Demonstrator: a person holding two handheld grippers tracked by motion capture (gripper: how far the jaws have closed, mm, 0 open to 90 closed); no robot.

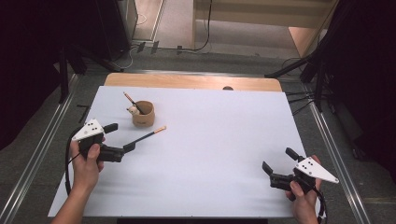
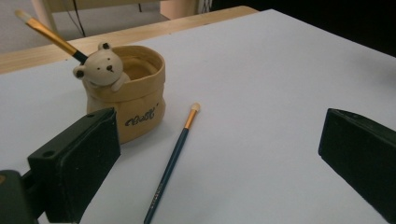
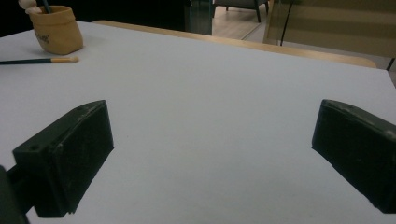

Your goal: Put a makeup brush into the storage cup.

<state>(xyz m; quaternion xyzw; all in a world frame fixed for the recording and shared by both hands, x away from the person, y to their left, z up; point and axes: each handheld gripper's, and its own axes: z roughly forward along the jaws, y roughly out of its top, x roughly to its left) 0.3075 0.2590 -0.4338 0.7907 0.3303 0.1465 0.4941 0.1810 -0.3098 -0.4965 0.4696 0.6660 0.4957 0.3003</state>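
Note:
A tan pot (image 1: 143, 114) with a small bear figure (image 2: 102, 67) on its rim stands at the table's far left. One brush (image 1: 128, 99) leans inside it. A second brush (image 1: 148, 135) with a dark handle lies flat on the white sheet just right of the pot, tip pointing away. My left gripper (image 1: 121, 136) is open at that brush's handle end, and the left gripper view shows the brush (image 2: 173, 163) lying between the jaws, untouched. My right gripper (image 1: 278, 159) is open over bare sheet at the near right, far from the pot (image 3: 56, 30).
The white sheet (image 1: 210, 186) covers most of the table, with a wooden strip (image 1: 191, 81) showing along the far edge. Metal rails (image 1: 334, 149) run along both sides. Dark stands and cables sit on the floor beyond.

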